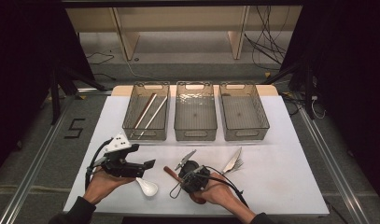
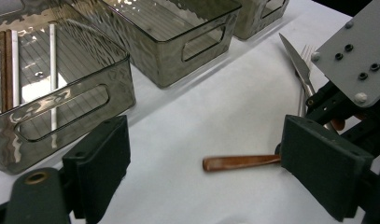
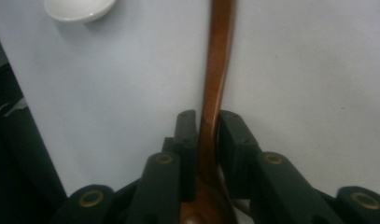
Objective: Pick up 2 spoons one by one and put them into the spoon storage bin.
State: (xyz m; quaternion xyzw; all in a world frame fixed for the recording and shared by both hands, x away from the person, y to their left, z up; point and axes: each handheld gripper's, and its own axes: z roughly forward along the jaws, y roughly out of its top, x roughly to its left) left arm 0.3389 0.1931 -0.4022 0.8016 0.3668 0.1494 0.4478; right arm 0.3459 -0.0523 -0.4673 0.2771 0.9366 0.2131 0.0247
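A brown wooden spoon (image 1: 169,171) lies on the white table near the front edge. My right gripper (image 1: 186,180) points down over it. In the right gripper view the two black jaws stand narrow with the spoon's handle (image 3: 218,70) between them, and the pads (image 3: 186,135) press its sides, so my right gripper (image 3: 208,116) is shut on it. The left gripper (image 1: 142,156) is held just left of it, aimed right, open with nothing in it. Between the wide jaws of my left gripper (image 2: 206,154) the spoon's handle end (image 2: 239,162) shows on the table farther off.
A white ceramic spoon (image 1: 148,186) lies between the hands. A knife (image 1: 232,161) and a fork (image 1: 239,164) rest to the right. Three grey bins stand in a row at the back; the left one (image 1: 145,135) holds chopsticks (image 1: 150,112).
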